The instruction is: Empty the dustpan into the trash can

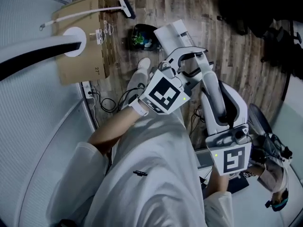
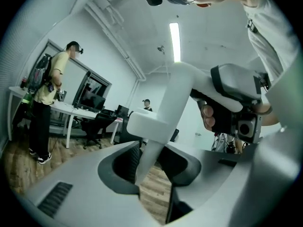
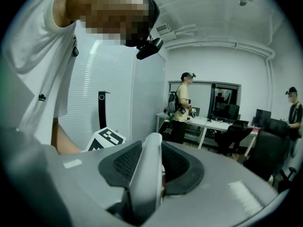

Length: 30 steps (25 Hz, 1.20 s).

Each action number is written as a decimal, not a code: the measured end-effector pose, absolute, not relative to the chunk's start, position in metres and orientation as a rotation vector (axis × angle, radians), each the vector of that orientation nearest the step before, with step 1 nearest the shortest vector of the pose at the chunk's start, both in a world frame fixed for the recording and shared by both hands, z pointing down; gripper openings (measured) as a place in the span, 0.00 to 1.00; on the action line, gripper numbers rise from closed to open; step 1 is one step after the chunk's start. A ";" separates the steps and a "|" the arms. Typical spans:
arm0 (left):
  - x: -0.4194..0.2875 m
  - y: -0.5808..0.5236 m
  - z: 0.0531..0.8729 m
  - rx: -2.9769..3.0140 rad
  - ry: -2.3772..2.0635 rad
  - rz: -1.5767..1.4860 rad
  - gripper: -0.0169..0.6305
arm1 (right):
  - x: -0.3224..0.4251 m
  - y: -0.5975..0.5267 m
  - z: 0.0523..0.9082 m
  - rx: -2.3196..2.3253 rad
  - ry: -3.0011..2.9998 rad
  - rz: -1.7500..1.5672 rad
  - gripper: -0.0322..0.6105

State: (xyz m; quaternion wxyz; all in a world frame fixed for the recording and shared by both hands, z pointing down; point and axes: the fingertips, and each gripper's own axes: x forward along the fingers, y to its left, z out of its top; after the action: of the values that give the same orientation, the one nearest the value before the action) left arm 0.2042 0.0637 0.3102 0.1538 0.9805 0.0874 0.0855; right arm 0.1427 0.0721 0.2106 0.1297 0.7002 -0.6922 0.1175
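The white dustpan (image 1: 174,34) hangs over the wooden floor, held by its white handle (image 2: 175,89). My left gripper (image 1: 180,63) is shut on the lower part of that handle, which runs up between its dark pads (image 2: 124,162). My right gripper (image 1: 204,67) is shut on the same handle (image 3: 149,169), and its hand and camera show in the left gripper view. The trash can (image 1: 142,37), black with green scraps inside, stands on the floor just left of the dustpan. Both marker cubes show in the head view.
A flat cardboard sheet (image 1: 80,56) lies left of the trash can, with a white broom (image 1: 85,14) across its top. Cables (image 1: 106,103) trail on the floor. A curved white wall (image 1: 33,117) is at the left. People (image 2: 45,103), desks (image 3: 218,124) and office chairs stand further off.
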 end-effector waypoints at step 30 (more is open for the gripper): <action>0.332 0.191 0.527 2.709 0.812 0.713 0.21 | 0.289 0.170 0.415 2.317 -1.468 0.526 0.27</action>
State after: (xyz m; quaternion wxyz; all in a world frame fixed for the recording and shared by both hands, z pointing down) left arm 0.3318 0.1913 0.5270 0.1125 0.9229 0.2768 0.2428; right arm 0.2886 0.1700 0.4150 0.1737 0.8170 -0.5176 0.1856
